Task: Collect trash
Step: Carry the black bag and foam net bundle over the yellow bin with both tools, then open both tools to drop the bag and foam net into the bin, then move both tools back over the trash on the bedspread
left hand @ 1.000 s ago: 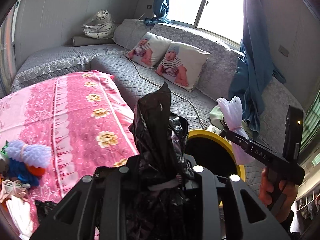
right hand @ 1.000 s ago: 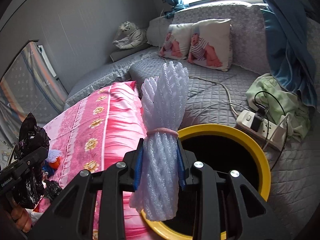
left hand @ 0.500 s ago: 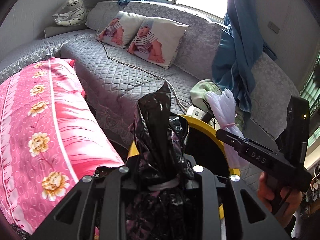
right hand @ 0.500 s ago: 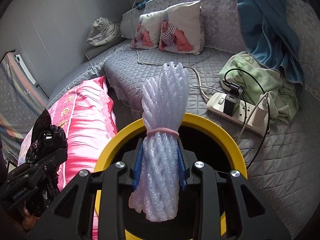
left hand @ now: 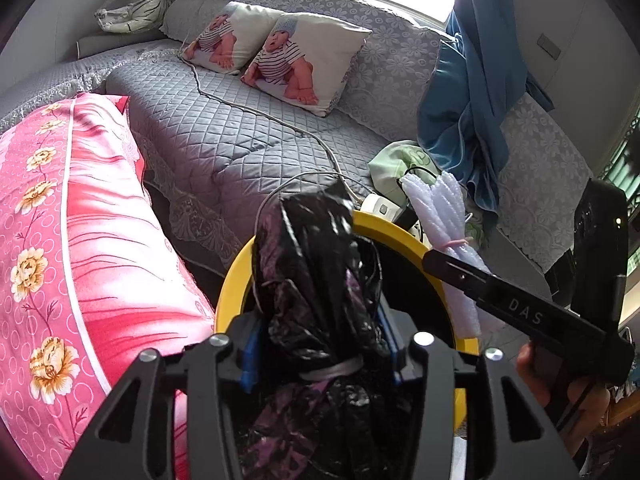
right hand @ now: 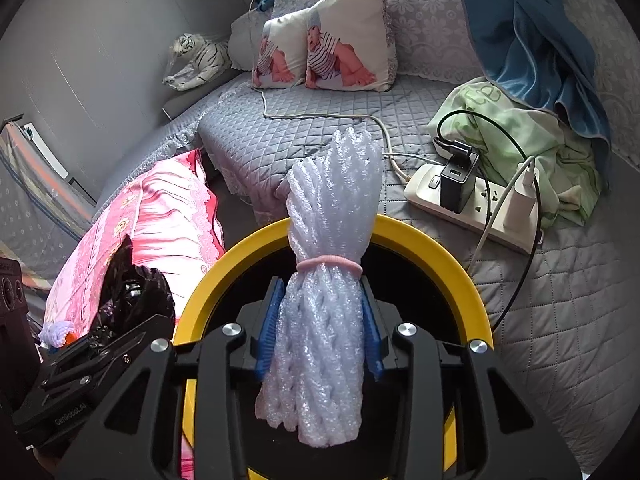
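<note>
Both claws over the mouth of the yellow-rimmed bin (right hand: 448, 256), pointing steeply down into its black inside.

Left claw (left hand: 318, 344): jaws have just been opening, about halfway apart, crumpled black plastic bag (left hand: 316, 264) between them, tied with a pale band low down. Blue pads (left hand: 250, 356) flank the bag; looks like they are off it or barely brushing, hard to tell with the bag bulging over them. Bag top sticks up above the bin's rim, lower part hangs inside the opening.

Right claw (right hand: 320, 332): jaws have just been opening too, now a bit apart, with white foam-net bundle (right hand: 332, 240) between the blue pads (right hand: 270, 332). Bundle upright, cinched by pink hair tie (right hand: 330, 265), bottom end dangling over the bin's dark inside. Pads right against the bundle's sides, still seem to touch it.

Bin sits between pink floral quilt (left hand: 80, 248) on the left and grey quilted sofa (right hand: 320, 136) behind. On the sofa: white power strip (right hand: 472, 204) with chargers plugged in, green cloth (right hand: 532, 136), blue curtain (right hand: 532, 32), two baby-print pillows (right hand: 344, 48), toy tiger (right hand: 200, 60) far back.
</note>
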Demonstrator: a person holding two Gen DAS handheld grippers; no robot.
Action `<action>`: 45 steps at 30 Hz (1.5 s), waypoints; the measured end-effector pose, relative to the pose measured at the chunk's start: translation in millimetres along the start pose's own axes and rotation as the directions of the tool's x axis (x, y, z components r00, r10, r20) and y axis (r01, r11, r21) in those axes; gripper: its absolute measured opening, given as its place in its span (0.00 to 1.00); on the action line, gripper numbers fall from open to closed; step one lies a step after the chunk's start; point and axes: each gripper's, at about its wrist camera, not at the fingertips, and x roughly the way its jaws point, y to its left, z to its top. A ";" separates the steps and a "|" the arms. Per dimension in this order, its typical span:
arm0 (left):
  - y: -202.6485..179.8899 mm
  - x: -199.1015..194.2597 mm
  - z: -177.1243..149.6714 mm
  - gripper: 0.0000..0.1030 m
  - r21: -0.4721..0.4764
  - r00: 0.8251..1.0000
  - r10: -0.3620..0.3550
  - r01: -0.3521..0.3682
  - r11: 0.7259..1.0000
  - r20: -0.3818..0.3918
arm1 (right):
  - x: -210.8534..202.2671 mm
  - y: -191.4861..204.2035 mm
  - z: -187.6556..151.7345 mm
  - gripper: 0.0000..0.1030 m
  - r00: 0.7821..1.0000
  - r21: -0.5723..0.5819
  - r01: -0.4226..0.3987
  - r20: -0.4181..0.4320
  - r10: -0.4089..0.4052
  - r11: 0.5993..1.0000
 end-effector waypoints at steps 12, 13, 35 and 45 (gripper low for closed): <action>29.5 -35.3 3.5 0.69 -0.106 0.996 0.038 -0.029 0.994 0.079 | -19.9 -6.2 3.9 0.53 0.998 0.046 0.031 0.048 -0.033 0.998; 33.2 -41.5 3.6 0.69 -0.115 0.995 0.042 -0.032 0.993 0.089 | -21.8 -4.1 3.5 0.53 0.998 0.043 0.030 0.050 -0.032 0.999; 144.7 -301.1 -69.2 0.87 -0.206 0.839 0.405 -0.352 0.913 0.362 | -38.8 211.1 -71.3 0.54 0.939 -0.491 -0.312 -0.031 0.342 0.813; 192.2 -357.9 -152.0 0.91 -0.285 0.780 0.553 -0.480 0.829 0.294 | -37.2 293.1 -141.2 0.58 0.894 -0.680 -0.414 -0.178 0.411 0.605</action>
